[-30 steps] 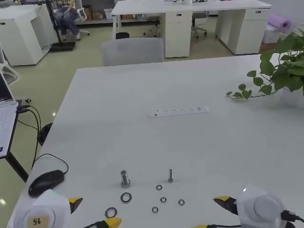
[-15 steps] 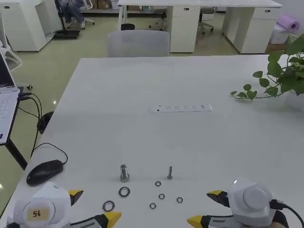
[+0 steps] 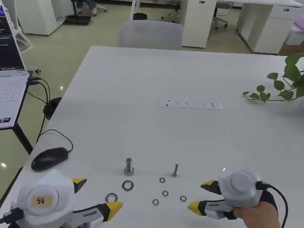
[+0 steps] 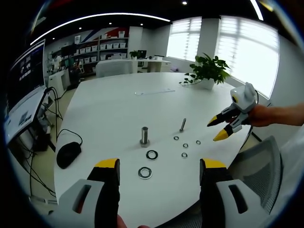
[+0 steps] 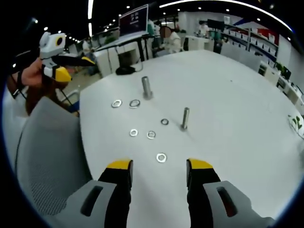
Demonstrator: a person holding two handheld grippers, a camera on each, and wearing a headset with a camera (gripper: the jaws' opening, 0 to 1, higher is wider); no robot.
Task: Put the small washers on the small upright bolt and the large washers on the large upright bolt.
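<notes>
The large bolt (image 3: 128, 166) and the small bolt (image 3: 175, 170) stand upright on the white table (image 3: 156, 133), near its front edge. Two large washers (image 3: 127, 185) (image 3: 111, 197) lie flat in front of the large bolt. Several small washers (image 3: 165, 193) are scattered before the small bolt. My left gripper (image 3: 97, 194) hovers open at the lower left, with the large washers (image 4: 152, 154) just beyond its jaws. My right gripper (image 3: 199, 195) is open at the lower right, and a small washer (image 5: 161, 157) lies close ahead of its jaws. Both grippers hold nothing.
A black mouse (image 3: 49, 158) with its cable sits left of the bolts. A white power strip (image 3: 190, 104) lies mid-table. A leafy plant (image 3: 285, 85) stands at the right edge. A laptop (image 3: 9, 71) is on a side desk at left, and a grey chair (image 3: 151, 34) is at the far side.
The head camera has tipped down and shifted, so both grippers show more fully. The right gripper has edged in towards the small washers. Bolts and washers lie as before.
</notes>
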